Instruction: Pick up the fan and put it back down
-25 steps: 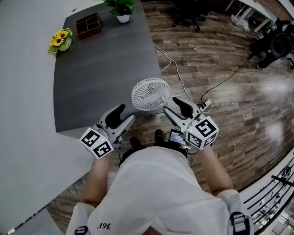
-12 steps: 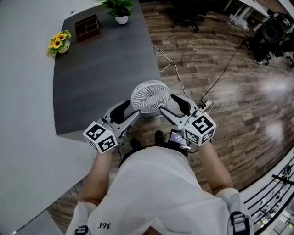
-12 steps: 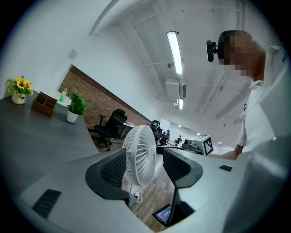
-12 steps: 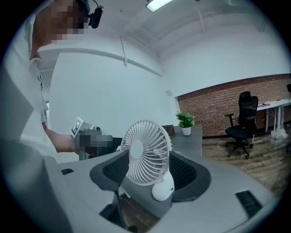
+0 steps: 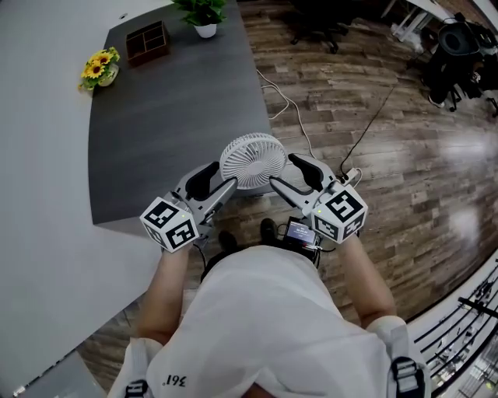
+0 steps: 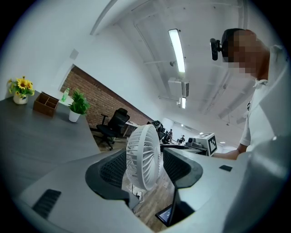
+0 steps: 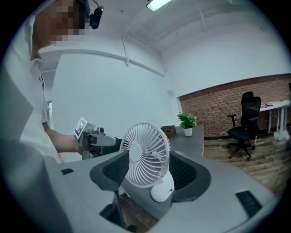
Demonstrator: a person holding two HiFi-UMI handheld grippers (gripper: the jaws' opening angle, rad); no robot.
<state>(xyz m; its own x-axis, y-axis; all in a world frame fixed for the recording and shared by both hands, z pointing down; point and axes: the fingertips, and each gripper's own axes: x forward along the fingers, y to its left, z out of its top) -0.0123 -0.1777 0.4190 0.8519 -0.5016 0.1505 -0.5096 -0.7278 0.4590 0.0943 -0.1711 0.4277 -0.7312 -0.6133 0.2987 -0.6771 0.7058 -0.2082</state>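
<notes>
A small white fan [image 5: 252, 161] stands upright at the near right corner of the dark grey table [image 5: 156, 132]. My left gripper [image 5: 218, 181] sits close at its left side with jaws wide apart, so it is open. In the left gripper view the fan [image 6: 143, 157] shows edge-on in the gap, untouched by either pad. My right gripper [image 5: 286, 172] flanks the fan's right side; its jaws have just been opening. The right gripper view shows the fan [image 7: 145, 154] face-on between the pads, with no pad pressing on it.
Yellow flowers [image 5: 99, 67], a brown box [image 5: 149, 41] and a potted plant [image 5: 204, 17] stand at the table's far end. Cables [image 5: 311, 148] and a power strip [image 5: 350, 177] lie on the wood floor to the right. An office chair [image 5: 319, 23] stands farther back.
My left gripper has moved right, closer to the fan. The right gripper's jaws stand wider than a second ago, and it has edged slightly toward the fan. The fan has not moved.
</notes>
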